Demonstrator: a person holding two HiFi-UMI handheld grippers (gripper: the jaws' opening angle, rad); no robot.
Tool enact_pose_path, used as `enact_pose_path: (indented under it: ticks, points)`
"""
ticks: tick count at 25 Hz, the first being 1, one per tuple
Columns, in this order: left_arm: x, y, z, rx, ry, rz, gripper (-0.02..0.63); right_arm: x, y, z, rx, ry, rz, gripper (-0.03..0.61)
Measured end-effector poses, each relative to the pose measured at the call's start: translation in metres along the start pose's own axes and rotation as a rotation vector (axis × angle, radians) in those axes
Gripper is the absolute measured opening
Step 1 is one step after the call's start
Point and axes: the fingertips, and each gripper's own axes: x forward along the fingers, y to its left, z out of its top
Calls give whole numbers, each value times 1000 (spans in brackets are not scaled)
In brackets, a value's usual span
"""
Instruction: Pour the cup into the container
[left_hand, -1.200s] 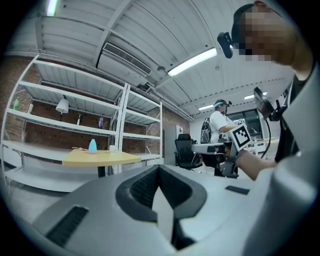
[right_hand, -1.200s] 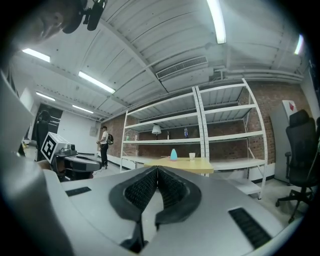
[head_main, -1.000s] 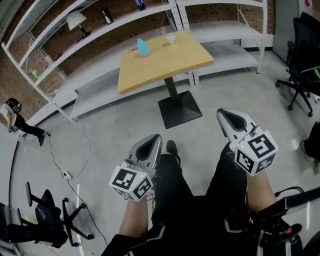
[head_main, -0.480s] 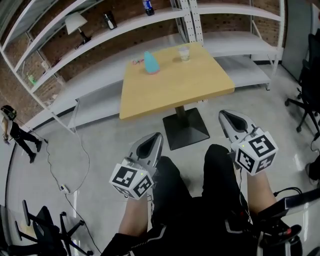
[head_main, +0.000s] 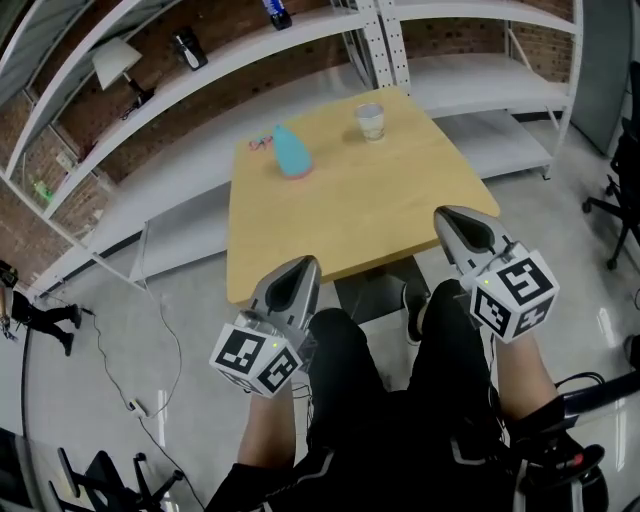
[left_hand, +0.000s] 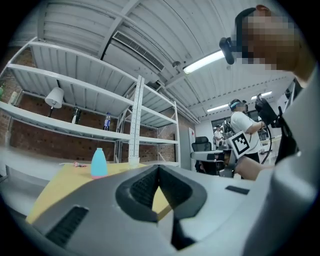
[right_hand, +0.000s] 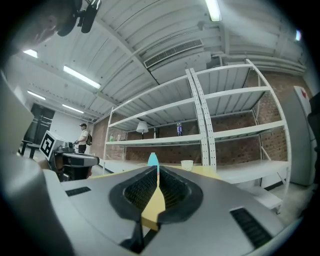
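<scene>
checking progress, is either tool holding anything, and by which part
Nothing is held: the left tool and the right tool are both shut and empty.

The cup (head_main: 370, 121) was too small to show its contents. The small pink thing (head_main: 262, 142) beside the blue container (head_main: 290, 152) could not be identified. A bottle (head_main: 277, 12) was cut off by the head view's upper edge.
</scene>
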Motion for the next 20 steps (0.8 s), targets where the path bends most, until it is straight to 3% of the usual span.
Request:
enact_pose_path:
  ticks: [8,12,20]
  points:
    - [62,65,16,19,9,-43,2,93,-50,12,21,-5,8,7]
    - [92,90,20,136,52,-97,2,136,-77,16,0,11,-25,77]
    - [136,133,19,98,68,-188,2,222,-113,2,-16,103,-3,225]
